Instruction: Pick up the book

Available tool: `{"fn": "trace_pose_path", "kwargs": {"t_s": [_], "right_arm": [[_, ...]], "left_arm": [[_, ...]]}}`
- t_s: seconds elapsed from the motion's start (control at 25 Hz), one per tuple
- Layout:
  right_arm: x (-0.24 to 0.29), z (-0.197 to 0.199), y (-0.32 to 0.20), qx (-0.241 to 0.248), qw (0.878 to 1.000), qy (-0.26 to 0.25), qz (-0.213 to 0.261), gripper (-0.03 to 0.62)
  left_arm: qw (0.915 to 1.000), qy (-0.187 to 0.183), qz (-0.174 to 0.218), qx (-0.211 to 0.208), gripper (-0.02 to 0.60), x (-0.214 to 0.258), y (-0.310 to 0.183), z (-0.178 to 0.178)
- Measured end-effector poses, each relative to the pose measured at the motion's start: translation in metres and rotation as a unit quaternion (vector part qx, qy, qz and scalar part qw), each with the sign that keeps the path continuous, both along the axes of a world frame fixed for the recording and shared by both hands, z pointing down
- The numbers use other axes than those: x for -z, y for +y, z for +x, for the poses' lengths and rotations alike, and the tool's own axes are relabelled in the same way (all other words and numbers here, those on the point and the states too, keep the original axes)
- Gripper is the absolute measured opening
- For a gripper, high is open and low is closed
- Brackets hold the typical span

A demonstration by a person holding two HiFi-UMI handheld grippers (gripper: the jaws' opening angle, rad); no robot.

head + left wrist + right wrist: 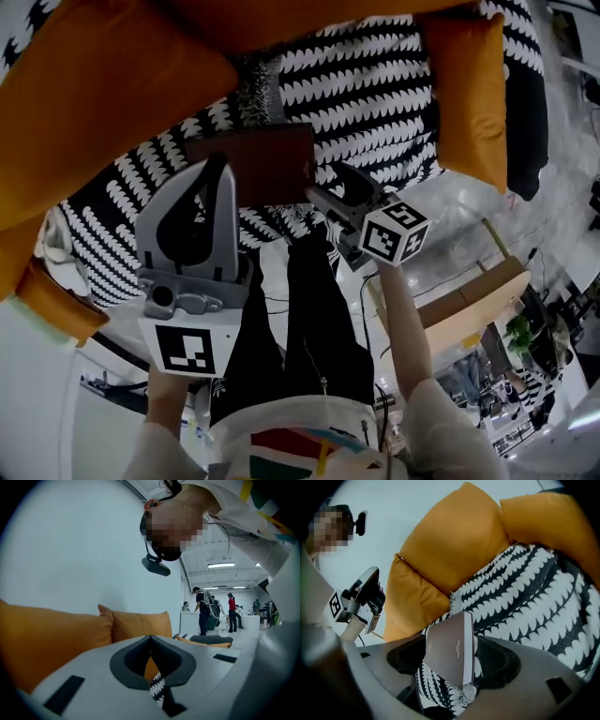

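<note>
Right gripper view showed the brown book (449, 645) pinched at its near end by the right gripper (454, 659), long axis running up and away toward the orange cushions (454, 541), pale page edge to the right. Head view hid its left edge behind the left gripper (217, 164), whose jaws were pressed together and empty. Whether the book touched the black-and-white throw (525, 602) was unclear. A white wall (70, 550) stood behind.
</note>
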State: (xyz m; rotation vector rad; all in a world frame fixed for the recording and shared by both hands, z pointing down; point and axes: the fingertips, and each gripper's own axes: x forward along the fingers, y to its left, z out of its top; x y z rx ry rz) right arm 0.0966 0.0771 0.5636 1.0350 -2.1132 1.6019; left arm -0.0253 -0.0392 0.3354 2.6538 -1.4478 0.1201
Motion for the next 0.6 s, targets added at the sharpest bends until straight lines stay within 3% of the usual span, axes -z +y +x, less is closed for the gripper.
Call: {"fn": "trace_pose_path", "kwargs": {"t_s": [0.2, 0.36, 0.6], "right_arm": [[-0.051, -0.012, 0.002, 0.012, 0.999, -0.037, -0.036, 0.351], [-0.058, -0.021, -0.006, 0.015, 0.995, -0.085, -0.054, 0.351], [-0.043, -0.035, -0.015, 0.021, 0.974, -0.201, -0.103, 0.351]], "left_arm": [[0.9997, -0.005, -0.014, 0.018, 0.008, -0.048, 0.001, -0.011], [0.9984, -0.01, -0.013, 0.054, 0.008, -0.053, -0.012, -0.031], [0.9973, -0.028, -0.001, 0.068, 0.008, -0.044, -0.029, -0.041]]}}
